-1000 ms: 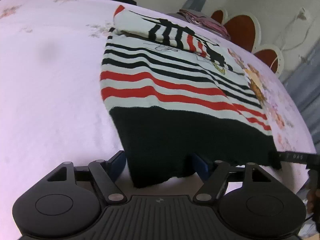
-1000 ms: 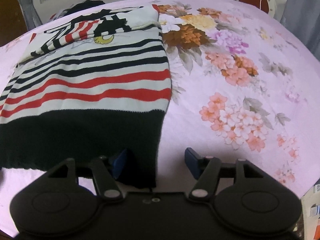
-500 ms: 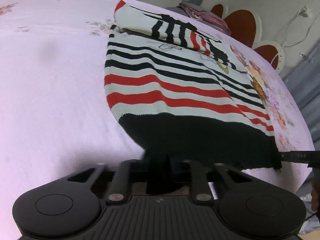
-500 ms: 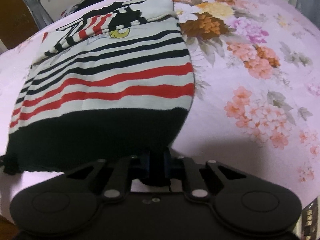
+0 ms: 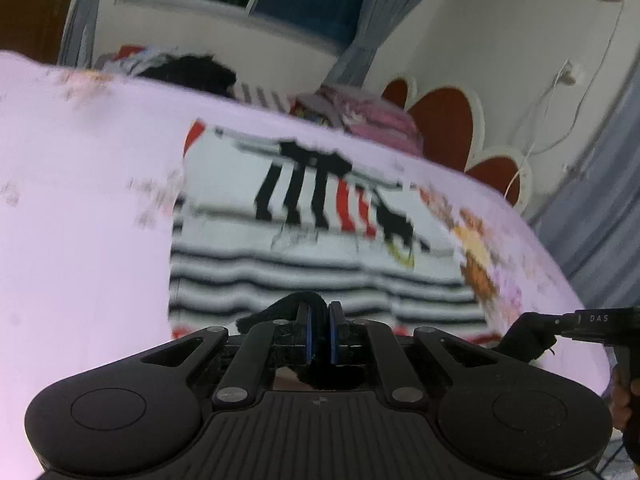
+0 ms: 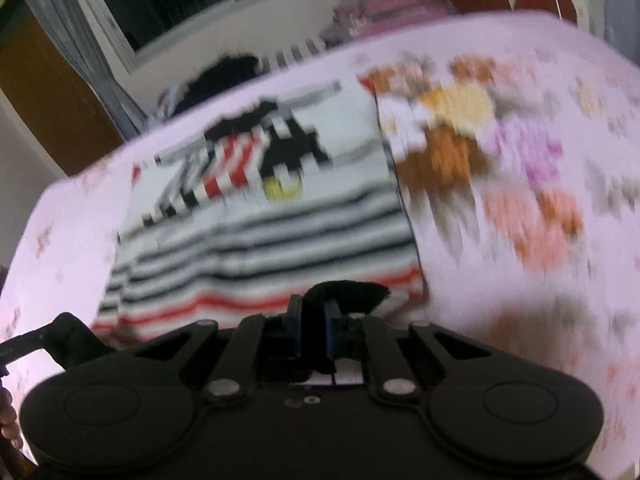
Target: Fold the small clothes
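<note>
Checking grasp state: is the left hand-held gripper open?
No, the left hand-held gripper is shut on the sweater's black hem.

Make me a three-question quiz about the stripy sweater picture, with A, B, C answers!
1. Where does the striped sweater lie?
A. on the floral bedsheet
B. on a chair
C. in a basket

2. What colour is the hem in the left gripper?
A. yellow
B. black
C. green

3. How is the right gripper?
A. wide open
B. out of view
C. shut on the sweater's hem

Answers:
1 A, pink flowered sheet shows on both sides of the sweater.
2 B, dark knit bunches between its blue pads.
3 C, its jaws are pressed together with black fabric between them.
</note>
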Action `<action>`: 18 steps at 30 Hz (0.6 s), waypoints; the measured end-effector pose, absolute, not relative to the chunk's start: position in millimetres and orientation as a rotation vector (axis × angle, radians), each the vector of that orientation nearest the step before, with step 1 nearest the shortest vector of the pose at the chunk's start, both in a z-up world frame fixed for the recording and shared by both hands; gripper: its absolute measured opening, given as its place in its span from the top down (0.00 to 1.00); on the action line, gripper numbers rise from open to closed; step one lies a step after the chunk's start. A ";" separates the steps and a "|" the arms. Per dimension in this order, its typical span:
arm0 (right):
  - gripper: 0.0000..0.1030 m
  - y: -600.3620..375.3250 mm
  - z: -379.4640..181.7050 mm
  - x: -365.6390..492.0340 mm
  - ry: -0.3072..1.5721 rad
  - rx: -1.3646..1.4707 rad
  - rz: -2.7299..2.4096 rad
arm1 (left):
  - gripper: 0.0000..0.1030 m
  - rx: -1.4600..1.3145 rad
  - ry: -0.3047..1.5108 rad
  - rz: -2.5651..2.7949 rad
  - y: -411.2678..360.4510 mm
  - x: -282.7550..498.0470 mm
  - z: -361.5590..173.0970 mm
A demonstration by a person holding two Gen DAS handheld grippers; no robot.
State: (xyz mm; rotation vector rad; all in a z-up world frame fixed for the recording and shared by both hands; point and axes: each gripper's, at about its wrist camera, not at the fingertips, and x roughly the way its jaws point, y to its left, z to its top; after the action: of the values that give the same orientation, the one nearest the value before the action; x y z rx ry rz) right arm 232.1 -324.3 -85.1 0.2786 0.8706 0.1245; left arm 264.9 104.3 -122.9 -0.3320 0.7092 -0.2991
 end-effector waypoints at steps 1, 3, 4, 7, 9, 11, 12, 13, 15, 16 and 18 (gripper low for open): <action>0.90 -324.2 -79.3 241.7 0.853 0.273 0.129 | 0.93 -0.336 0.696 -0.299 104.7 273.3 -119.2; 0.90 -323.4 -71.0 262.0 0.821 0.269 0.134 | 0.93 -0.349 0.670 -0.295 106.3 292.2 -112.5; 0.90 -323.9 -69.1 271.5 0.811 0.269 0.137 | 0.93 -0.356 0.659 -0.294 106.9 303.2 -109.7; 0.90 -323.5 -63.2 305.1 0.781 0.279 0.137 | 0.93 -0.353 0.622 -0.290 105.3 331.1 -101.3; 0.90 -321.2 -60.8 327.9 0.757 0.285 0.132 | 0.93 -0.345 0.597 -0.280 104.1 352.5 -95.9; 0.96 -320.6 -59.2 352.2 0.738 0.295 0.127 | 0.96 -0.352 0.581 -0.269 103.2 374.7 -91.8; 0.96 -320.6 -58.8 365.3 0.730 0.299 0.121 | 0.96 -0.360 0.581 -0.264 102.8 388.0 -90.8; 0.96 -321.0 -59.3 379.0 0.730 0.301 0.123 | 0.96 -0.368 0.582 -0.262 102.4 398.8 -91.1; 0.97 -317.5 -64.9 404.9 0.744 0.275 0.115 | 0.99 -0.354 0.592 -0.241 99.5 422.6 -96.0; 0.97 -316.4 -70.2 417.2 0.769 0.268 0.119 | 0.99 -0.354 0.608 -0.237 98.8 433.5 -100.0; 0.97 -312.0 -81.0 433.7 0.814 0.239 0.140 | 0.99 -0.339 0.640 -0.229 97.2 448.4 -108.8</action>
State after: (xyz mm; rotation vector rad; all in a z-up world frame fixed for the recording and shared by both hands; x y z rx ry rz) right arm 433.7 -312.0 -81.0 0.2390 0.8140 0.1397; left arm 448.4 97.2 -108.8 -0.3387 0.6400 -0.2291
